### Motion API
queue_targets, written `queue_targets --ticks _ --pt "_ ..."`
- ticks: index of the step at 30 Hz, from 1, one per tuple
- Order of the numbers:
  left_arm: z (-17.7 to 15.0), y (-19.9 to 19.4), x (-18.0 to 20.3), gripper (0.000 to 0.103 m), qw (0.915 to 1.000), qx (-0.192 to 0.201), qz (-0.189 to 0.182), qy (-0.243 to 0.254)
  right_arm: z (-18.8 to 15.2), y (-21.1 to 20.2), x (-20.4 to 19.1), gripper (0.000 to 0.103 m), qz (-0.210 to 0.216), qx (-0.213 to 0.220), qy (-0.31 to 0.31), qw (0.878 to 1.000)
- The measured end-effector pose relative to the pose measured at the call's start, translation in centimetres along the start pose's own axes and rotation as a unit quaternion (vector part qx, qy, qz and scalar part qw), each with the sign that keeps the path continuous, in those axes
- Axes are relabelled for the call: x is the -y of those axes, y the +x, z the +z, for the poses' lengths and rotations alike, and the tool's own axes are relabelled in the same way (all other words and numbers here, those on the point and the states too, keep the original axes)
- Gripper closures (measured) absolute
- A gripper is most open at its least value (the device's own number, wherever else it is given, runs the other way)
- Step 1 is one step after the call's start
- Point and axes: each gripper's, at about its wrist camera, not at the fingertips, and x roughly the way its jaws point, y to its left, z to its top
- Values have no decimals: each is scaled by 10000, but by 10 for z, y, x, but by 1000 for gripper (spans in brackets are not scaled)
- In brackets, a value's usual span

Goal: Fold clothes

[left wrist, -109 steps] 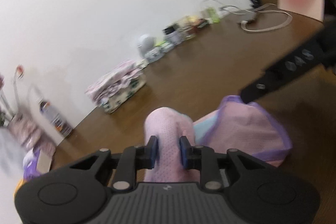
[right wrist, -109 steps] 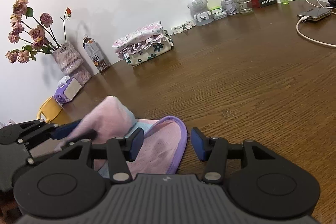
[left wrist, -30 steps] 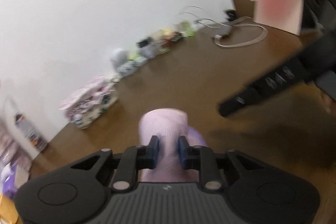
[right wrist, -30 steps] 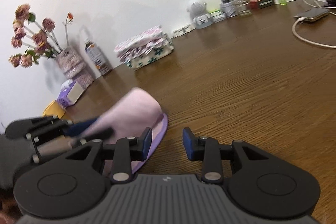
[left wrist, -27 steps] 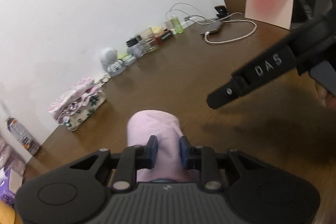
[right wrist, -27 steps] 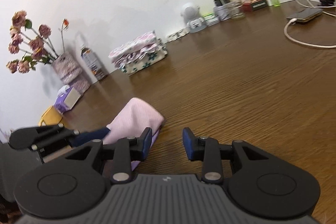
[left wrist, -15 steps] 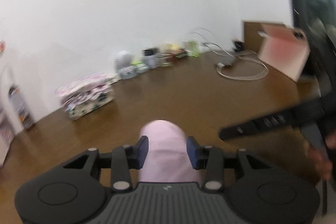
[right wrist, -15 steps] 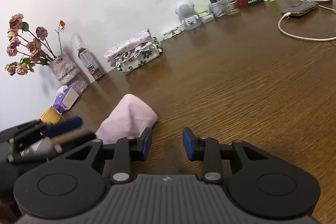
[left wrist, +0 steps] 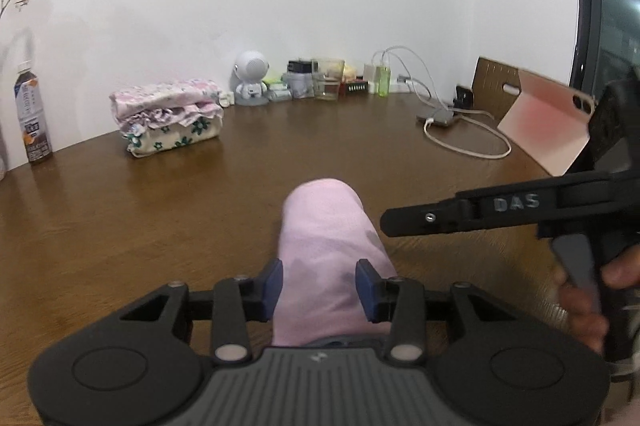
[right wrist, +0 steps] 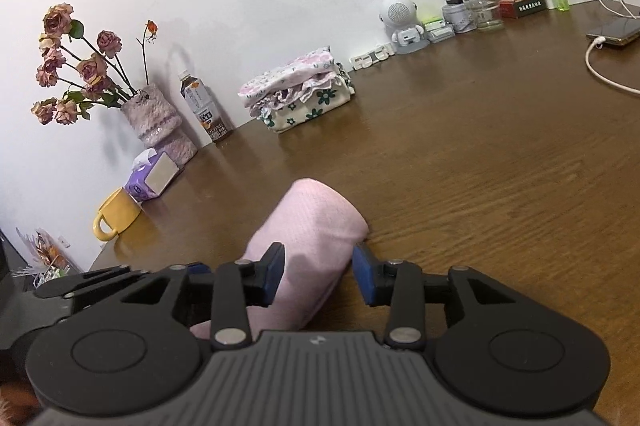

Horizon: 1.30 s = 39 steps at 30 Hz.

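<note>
The pink cloth [left wrist: 328, 246] lies on the brown table [left wrist: 140, 210] as a narrow, thick bundle, already doubled over on itself, with a rounded far end. In the left wrist view its long axis runs straight away from the left gripper [left wrist: 319, 284], and the near end passes between the 2 blue pads. The jaws there are parted wider than the bundle, so the pads stand on either side of the cloth with no pinch showing; I judge that claw holds nothing.

The right gripper [right wrist: 319, 276] is open as well. In its own view the bundle comes in from the lower left and slants up to the right, so the left pad overlaps the fabric while the right pad stands just beside the bundle's edge over bare wood. It grips nothing that I can see. From the left camera the right tool reaches in from the side, its tip near the bundle's far half, with a hand [left wrist: 592, 298] on its trigger.

So the left claw sits in line with the bundle's length and the right one meets it crosswise. Both are about equally near.

Against the wall sits 1 stack of folded clothes [right wrist: 298, 92], well apart from the pink bundle. Whether this piece is done or has another fold to come, I cannot tell.
</note>
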Motion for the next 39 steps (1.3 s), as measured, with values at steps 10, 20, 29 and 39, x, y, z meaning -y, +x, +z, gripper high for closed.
queue_targets --ticks 10,20,29,39 --pt "-14 -13 -27 65 9996 -59 -217 -159 8 42 7 69 -241 -129 529 9982" --pt "-21 -18 -32 65 9961 -126 -807 337 13 51 12 68 -461 -117 780 9958" --pt "-27 -7 -32 65 9911 -252 -830 1007 -8 -7 -26 60 -239 -288 -531 9979" --pt "-30 8 -21 95 9914 -169 -581 1158 -52 -8 -64 61 -275 -874 -1334 9868"
